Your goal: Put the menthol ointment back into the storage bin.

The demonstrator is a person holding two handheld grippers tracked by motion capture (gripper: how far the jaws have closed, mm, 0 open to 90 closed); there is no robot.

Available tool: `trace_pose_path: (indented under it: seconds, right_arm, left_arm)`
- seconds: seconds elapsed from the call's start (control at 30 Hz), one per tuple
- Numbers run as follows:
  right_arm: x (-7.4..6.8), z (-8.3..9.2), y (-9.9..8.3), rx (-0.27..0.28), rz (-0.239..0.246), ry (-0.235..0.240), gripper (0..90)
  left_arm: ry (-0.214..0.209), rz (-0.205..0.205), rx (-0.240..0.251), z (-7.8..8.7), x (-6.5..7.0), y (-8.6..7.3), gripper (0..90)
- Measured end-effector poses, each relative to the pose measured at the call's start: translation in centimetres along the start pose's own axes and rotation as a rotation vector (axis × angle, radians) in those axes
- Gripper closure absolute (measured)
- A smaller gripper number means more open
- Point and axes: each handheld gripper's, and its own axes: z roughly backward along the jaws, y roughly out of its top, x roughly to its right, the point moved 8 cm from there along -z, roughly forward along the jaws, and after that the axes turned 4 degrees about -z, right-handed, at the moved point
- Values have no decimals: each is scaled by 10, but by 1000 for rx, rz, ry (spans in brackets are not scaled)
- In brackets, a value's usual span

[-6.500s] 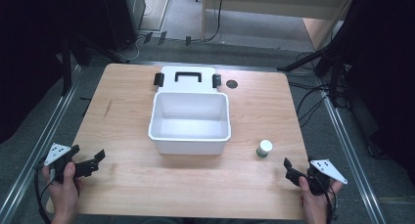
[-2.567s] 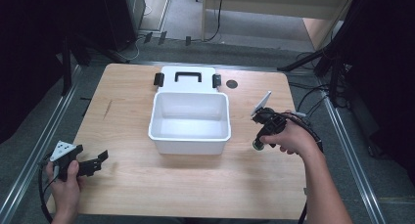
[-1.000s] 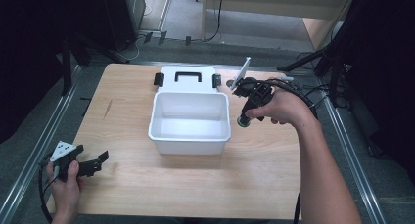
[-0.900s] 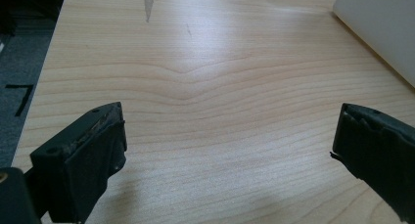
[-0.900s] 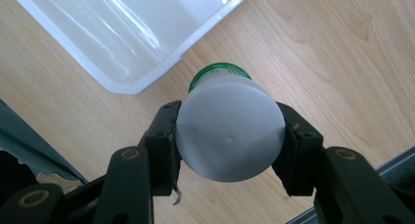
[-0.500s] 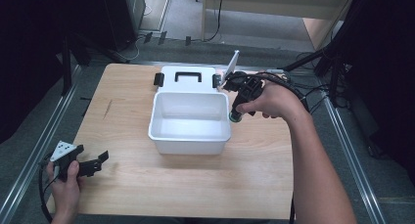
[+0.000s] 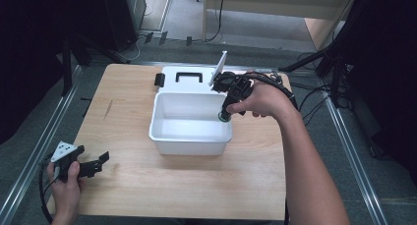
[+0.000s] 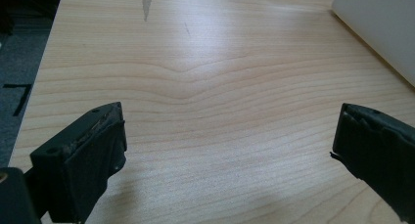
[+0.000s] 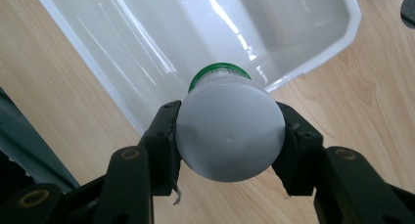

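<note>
Right gripper (image 9: pixel 230 136) is clamped on a small jar (image 9: pixel 230 131): both black jaws press its sides, white rounded cap toward the camera, a green band just behind the cap. The jar's body past that band is hidden by the cap in the right gripper view. In the high view the jar (image 7: pixel 225 118) is tiny, mostly covered by the right hand (image 7: pixel 260 99), and hangs over the bin's (image 7: pixel 162 136) right rim; whether it touches the rim I can't tell. Bin is white plastic, rectangular with rounded corners, glossy inner walls with glare streaks, nothing visible inside. Its flat white lid (image 7: pixel 169 82) lies behind it, touching or just beside it, with a black handle and a black latch at its left edge; the right end is covered by the gripper. Table (image 7: pixel 147 185) is light wood, fine grain, with a dark scratch near the left side. Left gripper (image 7: pixel 91 164) rests low at the near-left corner, held in the left hand (image 7: pixel 66 185); jaws stand wide apart with nothing between them, only bare wood (image 8: pixel 220 111). Pad faces look worn and rough at the edges. The bin's corner (image 8: pixel 386 23) is cut off at top right of that view.
</note>
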Motion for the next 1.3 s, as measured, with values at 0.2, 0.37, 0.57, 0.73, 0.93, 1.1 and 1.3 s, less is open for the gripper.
trace_pose_path:
  seconds: [0.2,0.37,0.57,0.73,0.93,1.1,1.3]
  right_arm:
    - [-4,-8,8,26,74,-10,513]
    - [-4,-13,11,43,110,-6,513]
    - [-4,-21,14,61,211,-37,513]
    - [-3,-27,16,65,269,-50,513]
    - [-2,-36,16,65,298,-54,513]
    - [-2,-43,16,59,329,-55,512]
    - [0,-52,14,45,360,-66,512]
  left_arm:
    - [0,0,1,0,0,0,0]
    - [0,0,1,0,0,0,0]
    - [-1,0,-1,0,0,0,0]
    - [1,-1,2,0,0,0,0]
    - [-2,-1,-1,-1,0,0,0]
    - [-3,-2,-3,-1,0,0,0]
    - [-3,-2,-2,-1,0,0,0]
